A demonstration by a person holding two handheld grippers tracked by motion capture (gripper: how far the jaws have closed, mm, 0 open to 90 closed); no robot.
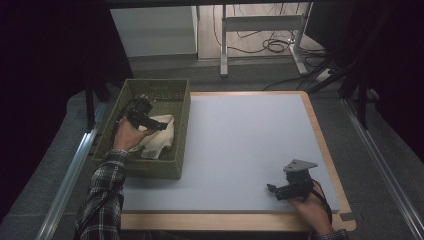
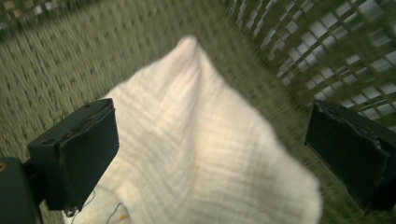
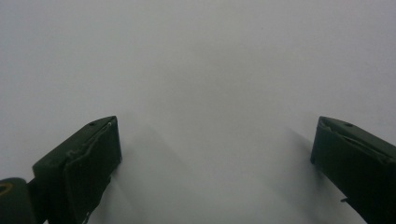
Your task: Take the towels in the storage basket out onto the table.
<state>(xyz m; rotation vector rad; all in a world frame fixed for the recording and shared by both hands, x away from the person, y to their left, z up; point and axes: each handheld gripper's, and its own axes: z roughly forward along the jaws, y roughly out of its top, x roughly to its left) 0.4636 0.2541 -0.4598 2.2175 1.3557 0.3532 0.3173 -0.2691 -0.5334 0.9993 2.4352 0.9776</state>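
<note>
Between left gripper jaws (wide apart): cream cloth, blurred basket weave.

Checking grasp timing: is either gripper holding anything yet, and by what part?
Nothing held. The left gripper stands open around the cloth's raised fold in the basket; the right gripper is open.

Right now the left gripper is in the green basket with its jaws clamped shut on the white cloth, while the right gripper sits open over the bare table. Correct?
Not quite. The left gripper is in the green basket, but its jaws stand wide open either side of the white cloth, as the left gripper view shows. The right gripper is indeed open over the bare table.
</note>
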